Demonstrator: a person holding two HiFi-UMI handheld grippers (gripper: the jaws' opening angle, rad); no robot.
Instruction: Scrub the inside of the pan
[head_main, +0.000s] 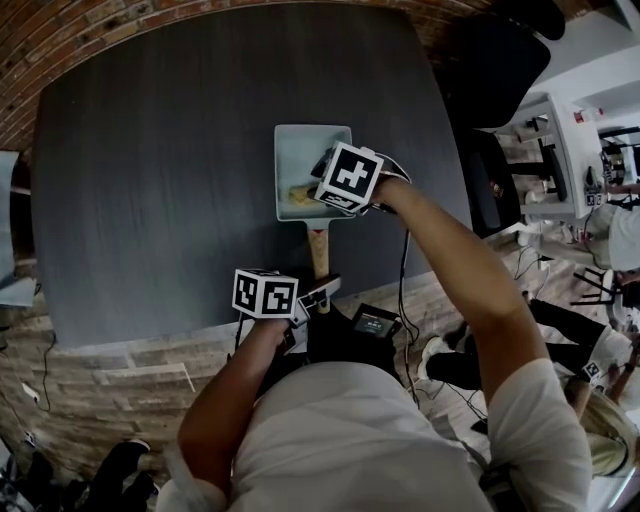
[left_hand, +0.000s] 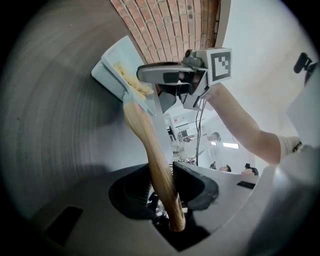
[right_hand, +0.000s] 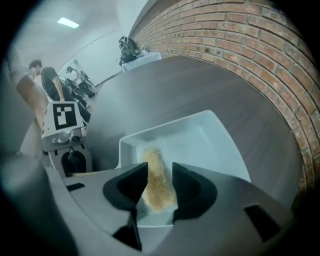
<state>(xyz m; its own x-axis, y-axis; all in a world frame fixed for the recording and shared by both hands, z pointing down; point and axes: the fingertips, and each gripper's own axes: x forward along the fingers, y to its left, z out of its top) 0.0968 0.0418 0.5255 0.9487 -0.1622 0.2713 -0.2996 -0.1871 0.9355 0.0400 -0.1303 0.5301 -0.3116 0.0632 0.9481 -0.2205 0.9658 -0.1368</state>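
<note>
A square pale-blue pan (head_main: 298, 150) with a wooden handle (head_main: 319, 252) sits on the dark grey table (head_main: 160, 180), its handle pointing toward me. My left gripper (head_main: 322, 290) is shut on the end of that handle (left_hand: 155, 165). Over the pan's near part, my right gripper (head_main: 318, 190) stands open with a yellow sponge (right_hand: 156, 175) lying on the pan floor (right_hand: 200, 135) between its fingers. In the left gripper view the sponge (left_hand: 131, 80) shows under the right gripper (left_hand: 150, 72) at the pan's (left_hand: 114, 67) near edge.
A brick wall (right_hand: 240, 45) runs along the table's far side. The table's front edge (head_main: 150, 335) lies just past my left hand. A black chair (head_main: 490, 70) and a white cart (head_main: 550, 150) stand to the right. A small dark device (head_main: 373, 322) sits at my lap.
</note>
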